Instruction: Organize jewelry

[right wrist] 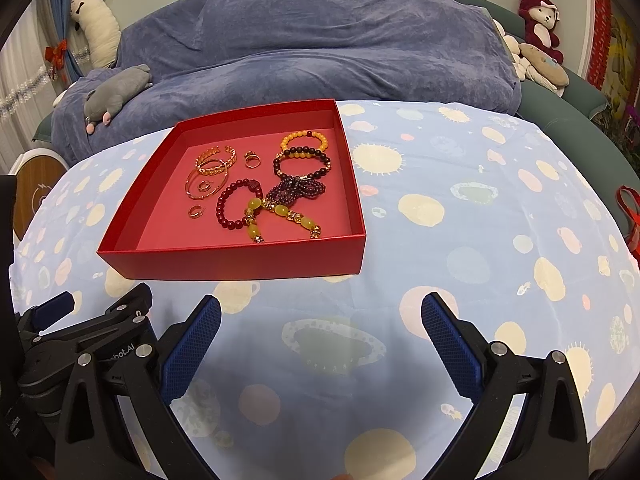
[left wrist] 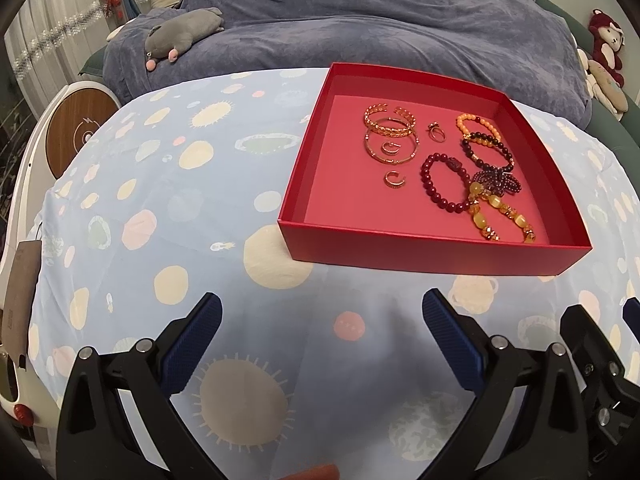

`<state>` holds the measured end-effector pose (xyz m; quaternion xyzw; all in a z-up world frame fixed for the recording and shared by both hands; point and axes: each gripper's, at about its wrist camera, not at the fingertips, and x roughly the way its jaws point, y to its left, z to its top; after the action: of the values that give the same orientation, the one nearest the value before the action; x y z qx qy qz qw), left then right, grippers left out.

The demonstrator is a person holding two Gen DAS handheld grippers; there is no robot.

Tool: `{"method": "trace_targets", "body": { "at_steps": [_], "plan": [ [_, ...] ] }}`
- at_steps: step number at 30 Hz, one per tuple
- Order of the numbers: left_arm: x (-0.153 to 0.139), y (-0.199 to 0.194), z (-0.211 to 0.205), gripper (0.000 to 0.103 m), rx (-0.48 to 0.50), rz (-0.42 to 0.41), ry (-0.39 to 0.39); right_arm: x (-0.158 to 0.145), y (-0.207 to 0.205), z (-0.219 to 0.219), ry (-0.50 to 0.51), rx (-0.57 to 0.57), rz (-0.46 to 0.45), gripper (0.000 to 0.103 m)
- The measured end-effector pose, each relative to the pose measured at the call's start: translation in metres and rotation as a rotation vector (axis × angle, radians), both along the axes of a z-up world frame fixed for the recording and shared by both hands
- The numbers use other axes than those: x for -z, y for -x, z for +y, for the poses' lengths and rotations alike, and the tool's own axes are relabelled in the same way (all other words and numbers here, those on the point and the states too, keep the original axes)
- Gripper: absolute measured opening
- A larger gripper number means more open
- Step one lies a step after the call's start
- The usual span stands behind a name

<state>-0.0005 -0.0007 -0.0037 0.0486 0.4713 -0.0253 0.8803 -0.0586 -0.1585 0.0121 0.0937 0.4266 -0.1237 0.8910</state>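
Nearest the lens, the left gripper [left wrist: 322, 300] hovers over the planet-print tablecloth [left wrist: 160, 220] with its blue-padded fingers [left wrist: 192, 344] spread wide and nothing between them. The right gripper [right wrist: 320, 304] does likewise, fingers parted and empty; only a cut-off sliver of it shows at the left view's right edge. Both sit on the near side of the red box [left wrist: 420, 248], well apart from it.

Inside the box, gold bangles [left wrist: 390, 128] overlap on the left, so their count is hard to make out. Just nearer lies a small gold ear cuff [left wrist: 394, 180], and a gold ring [left wrist: 436, 132] rests mid-box. On the right, an orange bead bracelet [left wrist: 478, 122], a dark bead bracelet [left wrist: 488, 152], a red bead bracelet [left wrist: 444, 184], a purple bead cluster [left wrist: 500, 182] and amber beads [left wrist: 496, 216] tangle together, partly hiding one another.

Beyond the box, a blue-covered sofa [right wrist: 320, 40] holds a grey plush [right wrist: 116, 96].
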Motion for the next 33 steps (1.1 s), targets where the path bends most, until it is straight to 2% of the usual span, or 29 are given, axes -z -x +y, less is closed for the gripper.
{"method": "trace_targets", "body": {
  "at_steps": [33],
  "plan": [
    [-0.0025, -0.0019, -0.0036, 0.096, 0.004, -0.004, -0.009, -0.0012, 0.0019, -0.0085, 0.02, 0.005, 0.018, 0.097]
  ]
}}
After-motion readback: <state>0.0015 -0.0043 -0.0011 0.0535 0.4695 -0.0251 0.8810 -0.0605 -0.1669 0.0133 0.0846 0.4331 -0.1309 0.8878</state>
